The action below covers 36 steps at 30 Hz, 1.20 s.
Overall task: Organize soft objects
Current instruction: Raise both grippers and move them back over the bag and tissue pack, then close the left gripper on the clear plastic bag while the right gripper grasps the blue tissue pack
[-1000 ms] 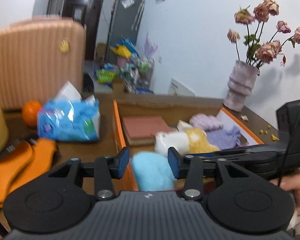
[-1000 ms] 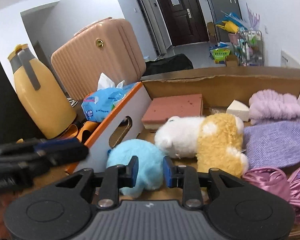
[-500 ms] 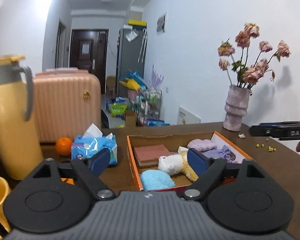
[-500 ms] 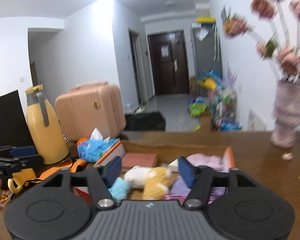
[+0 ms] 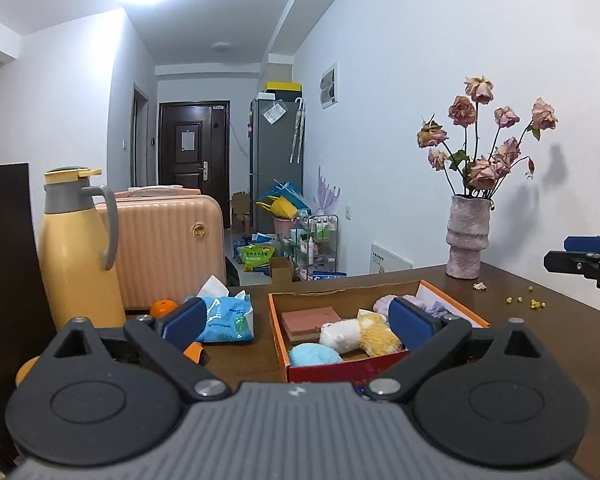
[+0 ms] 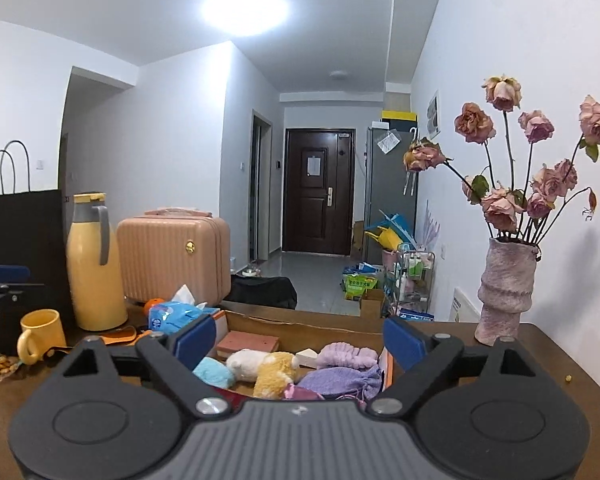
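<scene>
An orange-rimmed cardboard box (image 5: 277,322) stands on the brown table. It holds a blue fluffy ball (image 5: 314,354), a white and yellow plush toy (image 5: 356,333), a pink sponge block (image 5: 309,319) and purple knitted things (image 6: 340,376). The same box shows in the right wrist view (image 6: 300,330). My left gripper (image 5: 298,320) is open and empty, held back from the box and above the table. My right gripper (image 6: 298,338) is open and empty, also held back and raised.
A yellow thermos (image 5: 78,248), a pink suitcase (image 5: 168,248), an orange (image 5: 163,307) and a blue tissue pack (image 5: 224,318) stand left of the box. A vase of dried roses (image 5: 467,236) stands at the back right. A yellow mug (image 6: 42,334) and a black bag (image 6: 20,248) are far left.
Both grippers have opened wide and pulled back and up from the box. The blue fluffy ball lies in the box's front left corner.
</scene>
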Available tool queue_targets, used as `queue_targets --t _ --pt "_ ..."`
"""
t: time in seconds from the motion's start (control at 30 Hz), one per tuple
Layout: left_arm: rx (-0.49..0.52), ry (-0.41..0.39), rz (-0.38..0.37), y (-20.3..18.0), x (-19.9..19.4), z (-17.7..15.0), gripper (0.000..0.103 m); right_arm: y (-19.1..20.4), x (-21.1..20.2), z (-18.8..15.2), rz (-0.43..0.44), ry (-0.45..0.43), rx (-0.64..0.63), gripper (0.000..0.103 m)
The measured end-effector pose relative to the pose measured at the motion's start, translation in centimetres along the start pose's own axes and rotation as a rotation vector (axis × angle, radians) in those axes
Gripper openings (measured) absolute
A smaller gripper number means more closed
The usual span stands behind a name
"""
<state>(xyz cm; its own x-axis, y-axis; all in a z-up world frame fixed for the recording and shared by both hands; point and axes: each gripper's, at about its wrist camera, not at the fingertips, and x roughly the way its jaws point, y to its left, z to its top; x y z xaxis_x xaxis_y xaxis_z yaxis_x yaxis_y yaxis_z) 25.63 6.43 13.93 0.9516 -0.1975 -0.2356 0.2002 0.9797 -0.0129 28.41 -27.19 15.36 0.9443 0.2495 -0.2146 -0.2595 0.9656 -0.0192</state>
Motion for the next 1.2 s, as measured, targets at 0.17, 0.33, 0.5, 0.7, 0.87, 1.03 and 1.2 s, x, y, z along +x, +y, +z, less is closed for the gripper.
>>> queue_targets --t 0.17,0.33,0.5,0.7,0.87,1.03,1.2 --pt "-0.031 0.024 0.020 -0.1 -2.0 -1.6 0.100 0.9 -2.1 -2.0 0.009 0.000 0.020 0.091" --pt "-0.073 0.059 0.023 -0.9 -4.4 -4.8 0.100 3.1 -4.5 -5.8 0.024 0.031 0.001 0.091" --pt "-0.117 0.107 -0.018 -1.8 -5.8 -7.9 0.100 4.2 -6.3 -9.2 0.052 0.083 0.067 0.092" --pt "-0.130 0.178 -0.011 -1.6 -4.1 -9.1 0.100 4.5 -5.4 -11.4 0.046 0.166 0.123 0.091" --pt "-0.135 0.193 -0.024 -1.4 -2.6 -9.4 0.100 4.4 -4.3 -11.7 0.049 0.182 0.129 0.091" --pt "-0.140 0.238 -0.037 -1.4 0.5 -10.1 0.100 4.3 -1.6 -11.7 0.061 0.223 0.128 0.091" --pt "-0.092 0.299 -0.004 -2.4 5.8 -10.9 0.099 4.4 1.9 -11.8 0.066 0.272 0.120 0.091"
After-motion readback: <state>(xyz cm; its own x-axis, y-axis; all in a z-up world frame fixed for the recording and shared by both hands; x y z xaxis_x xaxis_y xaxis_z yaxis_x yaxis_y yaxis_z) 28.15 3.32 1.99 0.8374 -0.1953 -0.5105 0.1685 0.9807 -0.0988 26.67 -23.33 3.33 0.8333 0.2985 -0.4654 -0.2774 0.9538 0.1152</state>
